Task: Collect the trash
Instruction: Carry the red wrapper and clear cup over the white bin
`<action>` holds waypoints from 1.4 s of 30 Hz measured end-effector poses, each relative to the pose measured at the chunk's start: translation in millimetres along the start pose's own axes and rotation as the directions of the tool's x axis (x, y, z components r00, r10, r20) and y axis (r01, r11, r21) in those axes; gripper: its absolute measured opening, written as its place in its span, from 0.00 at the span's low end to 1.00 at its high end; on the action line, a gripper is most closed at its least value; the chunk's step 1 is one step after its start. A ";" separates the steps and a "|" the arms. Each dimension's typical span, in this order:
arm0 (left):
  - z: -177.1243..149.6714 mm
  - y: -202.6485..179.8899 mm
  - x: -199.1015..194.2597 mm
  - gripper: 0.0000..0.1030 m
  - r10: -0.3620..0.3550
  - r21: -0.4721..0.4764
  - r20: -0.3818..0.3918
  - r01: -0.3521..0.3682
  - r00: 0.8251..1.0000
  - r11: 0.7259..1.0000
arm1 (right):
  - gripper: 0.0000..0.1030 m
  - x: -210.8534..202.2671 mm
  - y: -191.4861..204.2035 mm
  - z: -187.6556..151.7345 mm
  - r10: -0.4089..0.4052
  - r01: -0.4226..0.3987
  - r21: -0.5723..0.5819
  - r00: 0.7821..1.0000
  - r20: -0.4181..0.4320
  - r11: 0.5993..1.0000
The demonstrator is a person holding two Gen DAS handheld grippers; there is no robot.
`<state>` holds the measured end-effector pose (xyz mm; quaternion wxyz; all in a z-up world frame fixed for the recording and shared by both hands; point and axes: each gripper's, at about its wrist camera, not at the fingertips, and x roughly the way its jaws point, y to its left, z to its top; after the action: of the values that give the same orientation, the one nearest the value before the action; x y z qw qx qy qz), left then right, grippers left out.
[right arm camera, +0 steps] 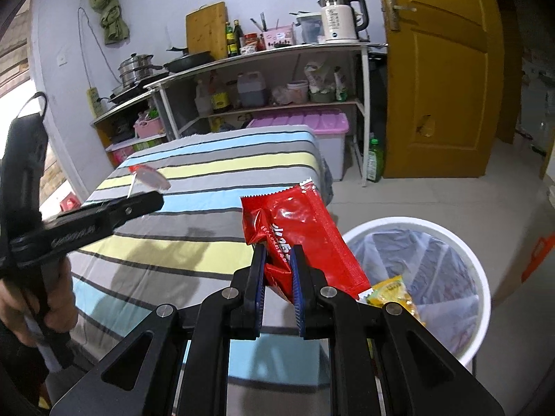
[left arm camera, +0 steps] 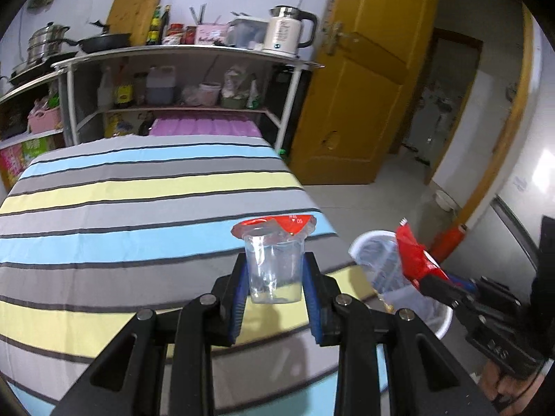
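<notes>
The left gripper (left arm camera: 275,270) clamped a clear cup (left arm camera: 273,267) with a torn red lid above the striped table (left arm camera: 104,187), while the right gripper (right arm camera: 279,277) pinched a red wrapper (right arm camera: 301,232) beside the lined white bin (right arm camera: 478,277).

One cup (left arm camera: 273,270), one red wrapper (right arm camera: 305,239), one bin (right arm camera: 433,277).

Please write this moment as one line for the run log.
left tongs: shut on clear cup | right tongs: shut on red wrapper | white bin: beside striped table, holds yellow packet
</notes>
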<state>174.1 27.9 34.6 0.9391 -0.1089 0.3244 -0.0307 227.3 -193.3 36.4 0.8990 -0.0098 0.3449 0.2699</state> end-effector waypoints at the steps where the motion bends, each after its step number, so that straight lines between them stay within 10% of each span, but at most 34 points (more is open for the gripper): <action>1: -1.6 -4.4 -2.3 0.30 -0.006 0.009 0.002 0.006 1.000 1.000 | 0.14 -3.4 -1.6 -0.3 -0.005 0.005 0.004 1.000 0.004 1.000; 42: -22.7 -135.3 64.6 0.31 -0.174 0.192 -0.154 0.202 0.973 0.960 | 0.14 -31.0 -114.2 -36.7 -0.148 0.148 0.196 0.989 -0.015 0.969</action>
<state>212.8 -116.5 8.6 0.9139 -0.0390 0.3706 -0.1608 241.9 -313.2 8.5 0.9132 0.0532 0.3681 0.1665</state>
